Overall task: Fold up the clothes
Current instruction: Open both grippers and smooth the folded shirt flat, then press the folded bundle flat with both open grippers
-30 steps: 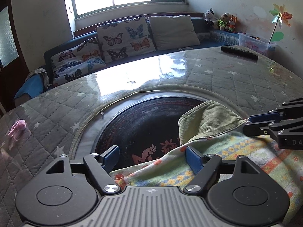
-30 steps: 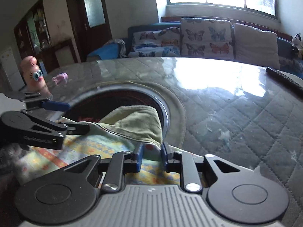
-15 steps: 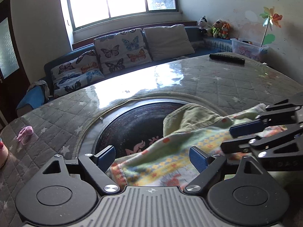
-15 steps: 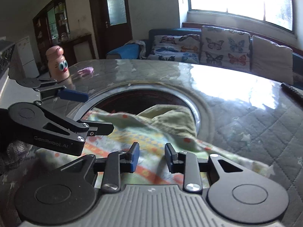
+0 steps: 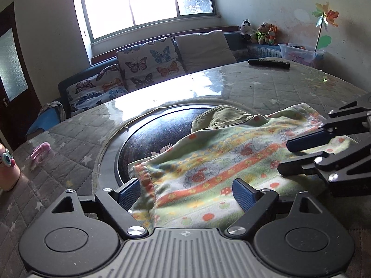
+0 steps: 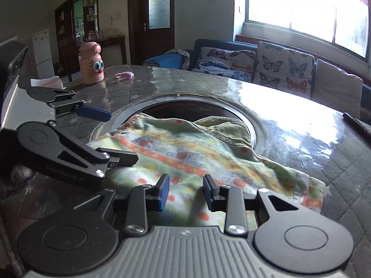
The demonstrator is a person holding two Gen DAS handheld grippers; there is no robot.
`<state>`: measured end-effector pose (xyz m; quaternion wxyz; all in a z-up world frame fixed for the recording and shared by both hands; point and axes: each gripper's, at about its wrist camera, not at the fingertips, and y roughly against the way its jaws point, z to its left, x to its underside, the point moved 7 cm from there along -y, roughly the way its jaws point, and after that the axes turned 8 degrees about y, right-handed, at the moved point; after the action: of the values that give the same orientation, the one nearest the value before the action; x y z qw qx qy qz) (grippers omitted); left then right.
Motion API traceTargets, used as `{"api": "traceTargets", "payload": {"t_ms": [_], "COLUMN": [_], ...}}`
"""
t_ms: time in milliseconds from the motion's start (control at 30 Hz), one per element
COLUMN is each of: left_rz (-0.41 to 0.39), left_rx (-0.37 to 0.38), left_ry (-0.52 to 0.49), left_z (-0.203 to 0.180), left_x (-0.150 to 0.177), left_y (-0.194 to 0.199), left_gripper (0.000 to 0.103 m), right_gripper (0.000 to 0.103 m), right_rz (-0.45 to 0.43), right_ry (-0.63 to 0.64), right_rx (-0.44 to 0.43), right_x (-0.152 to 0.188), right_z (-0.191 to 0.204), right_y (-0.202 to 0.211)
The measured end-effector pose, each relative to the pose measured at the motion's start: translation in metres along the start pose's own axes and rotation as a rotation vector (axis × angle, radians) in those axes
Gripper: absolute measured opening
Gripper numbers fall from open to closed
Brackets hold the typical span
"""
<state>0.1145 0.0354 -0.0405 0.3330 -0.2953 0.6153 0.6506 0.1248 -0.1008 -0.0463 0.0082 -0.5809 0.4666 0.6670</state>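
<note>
A small patterned garment (image 5: 222, 162) with orange stripes, dots and a green corduroy lining (image 5: 222, 118) lies folded on the round table, partly over the dark centre disc (image 5: 160, 136). It also shows in the right wrist view (image 6: 185, 153). My left gripper (image 5: 186, 191) is open, its jaws wide over the garment's near edge. My right gripper (image 6: 186, 191) is open with a narrower gap, above the garment's near side. Each gripper shows in the other's view, the right one (image 5: 308, 150) and the left one (image 6: 99, 136).
The table has a quilted grey cover (image 5: 289, 88) under glass. A pink bottle with eyes (image 6: 91, 64), a pink scrap (image 6: 125, 75) and a black remote (image 5: 269, 63) lie on it. A sofa with butterfly cushions (image 5: 148, 62) stands behind.
My right gripper let go of the garment and opened. Both grippers pulled back toward the near edge, and the garment now lies flatter and more spread out.
</note>
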Motion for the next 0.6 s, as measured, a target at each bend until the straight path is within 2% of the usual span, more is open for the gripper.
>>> {"api": "traceTargets", "payload": {"t_ms": [200, 433, 600], "left_rz": [-0.011, -0.062, -0.034], "left_rx": [-0.019, 0.004, -0.007], "left_ry": [0.006, 0.01, -0.027], "left_z": [-0.002, -0.013, -0.021], "left_x": [0.003, -0.004, 0.007], "left_y": [0.005, 0.023, 0.015], "left_gripper": [0.089, 0.09, 0.09], "right_gripper": [0.034, 0.035, 0.035], "right_rz": [-0.02, -0.012, -0.022], "right_ry": [0.01, 0.001, 0.003], "right_rx": [0.018, 0.02, 0.023], "right_x": [0.006, 0.018, 0.02], "right_z": [0.006, 0.01, 0.01], "right_y": [0.01, 0.014, 0.017]}}
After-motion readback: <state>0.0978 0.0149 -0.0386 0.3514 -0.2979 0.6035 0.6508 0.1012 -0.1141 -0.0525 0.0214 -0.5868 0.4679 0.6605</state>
